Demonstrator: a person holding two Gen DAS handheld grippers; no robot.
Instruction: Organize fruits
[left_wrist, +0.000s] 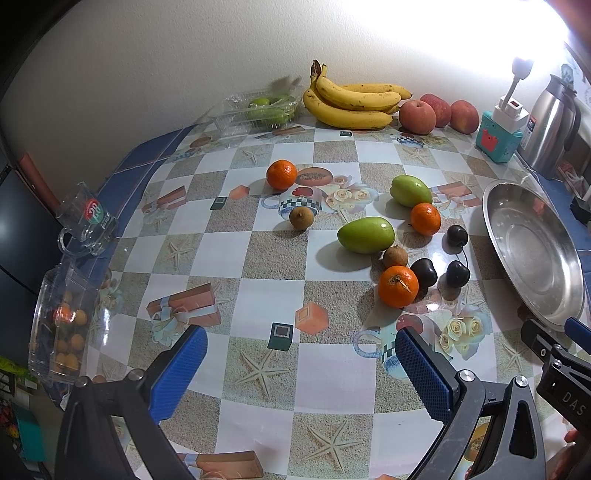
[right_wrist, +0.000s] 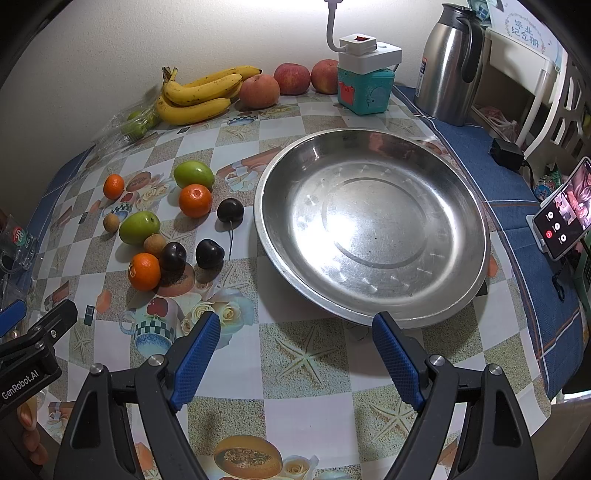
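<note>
Fruit lies loose on the patterned table (right_wrist: 310, 387) to the left of a bare steel pan (right_wrist: 369, 221): three oranges, two green fruits, two small brown fruits and three dark cherries, none yet in the pan. The left gripper (left_wrist: 299, 365) hovers low over the table with its jaws spread wide and nothing between them; the right gripper (right_wrist: 295, 354) does likewise, just in front of the pan's near rim. Likely hazards follow from the crowding. The nearest orange (left_wrist: 398, 286) sits against a cherry (left_wrist: 424, 272) and a brown fruit (left_wrist: 395, 256), so a wide approach could nudge these round neighbours and set them rolling. The stemmed cherry (right_wrist: 229, 210) is small and smooth, and may slip out of a loose pinch or bruise under a hard one. Both grippers work close together, and crossing paths toward the same cluster could cause a collision.
</note>
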